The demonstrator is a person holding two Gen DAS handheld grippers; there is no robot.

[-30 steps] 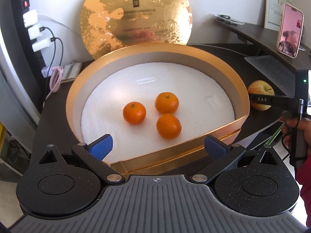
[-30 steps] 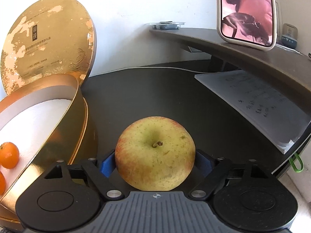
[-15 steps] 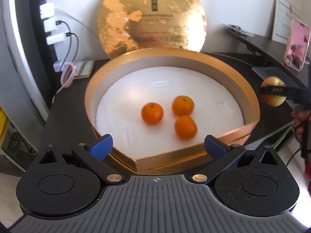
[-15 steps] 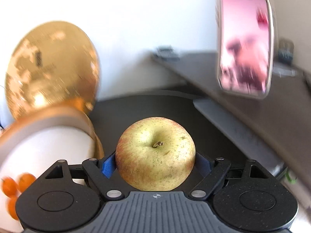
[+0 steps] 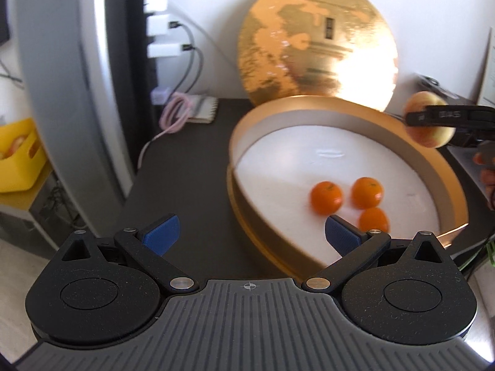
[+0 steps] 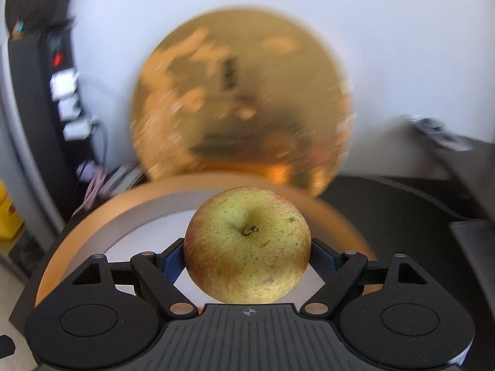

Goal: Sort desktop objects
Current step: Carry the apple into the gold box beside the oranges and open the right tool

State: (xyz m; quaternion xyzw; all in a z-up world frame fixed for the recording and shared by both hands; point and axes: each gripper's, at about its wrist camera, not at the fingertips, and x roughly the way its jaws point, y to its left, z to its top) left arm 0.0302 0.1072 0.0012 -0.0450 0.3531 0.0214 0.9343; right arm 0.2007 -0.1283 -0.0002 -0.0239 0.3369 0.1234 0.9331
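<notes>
Yellow-green speckled apple [image 6: 247,247] is pinched in the right gripper [image 6: 247,261] jaws over the round gold box [image 5: 244,136]; next it probably needs lowering beside the three small oranges [image 5: 326,197]; left gripper [image 5: 250,232] jaws are spread wide, holding nothing.

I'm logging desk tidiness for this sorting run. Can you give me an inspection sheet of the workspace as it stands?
Surface: dark desk, mostly bare on the left.
Job's things: three oranges in the gold box; apple in the right gripper, above the box rim.
Clutter: notepad; gold lid leaning on the wall.
Grippers: left gripper open, empty; right gripper shut on the apple.
Cables: pink cable; chargers plugged in.
Surroundings: yellow bin at left.
</notes>
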